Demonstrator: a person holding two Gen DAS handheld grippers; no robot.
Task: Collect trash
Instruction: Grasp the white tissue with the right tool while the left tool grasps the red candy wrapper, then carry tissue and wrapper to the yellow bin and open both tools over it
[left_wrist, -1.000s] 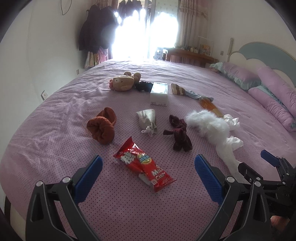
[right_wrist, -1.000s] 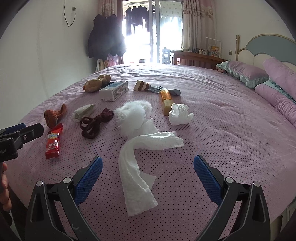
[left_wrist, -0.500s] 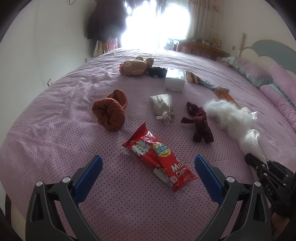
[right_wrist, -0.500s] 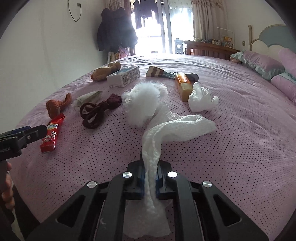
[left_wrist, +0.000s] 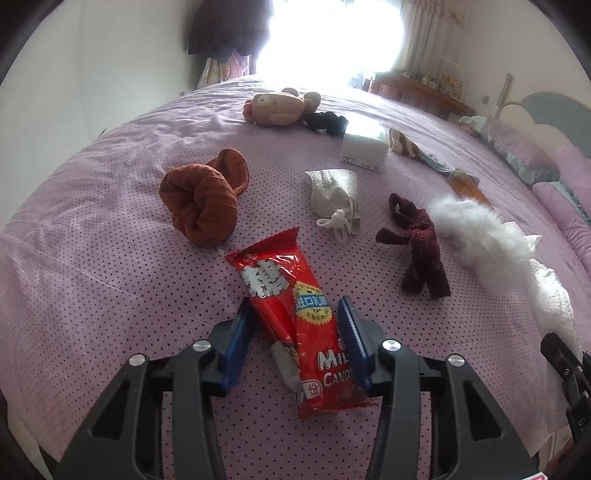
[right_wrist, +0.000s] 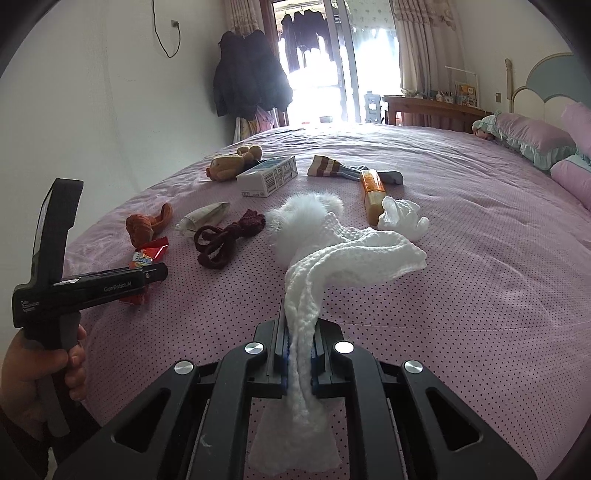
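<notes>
A red candy wrapper lies flat on the purple dotted bedspread. My left gripper straddles the wrapper's middle. Its jaws are closing, and both blue pads touch the wrapper's long edges. In the right wrist view that gripper reaches in from the left over the wrapper, held by a hand. My right gripper is shut on a white knitted scarf with a fluffy end. The scarf's loose end hangs below the jaws.
On the bed lie a rolled brown sock, a beige pouch, a dark red tie, a white box, a plush toy, an orange packet and crumpled white paper. Pillows sit far right.
My left gripper came down and forward over the candy wrapper and its jaws narrowed from wide open onto it. My right gripper shut on the white scarf and has kept hold of it.
</notes>
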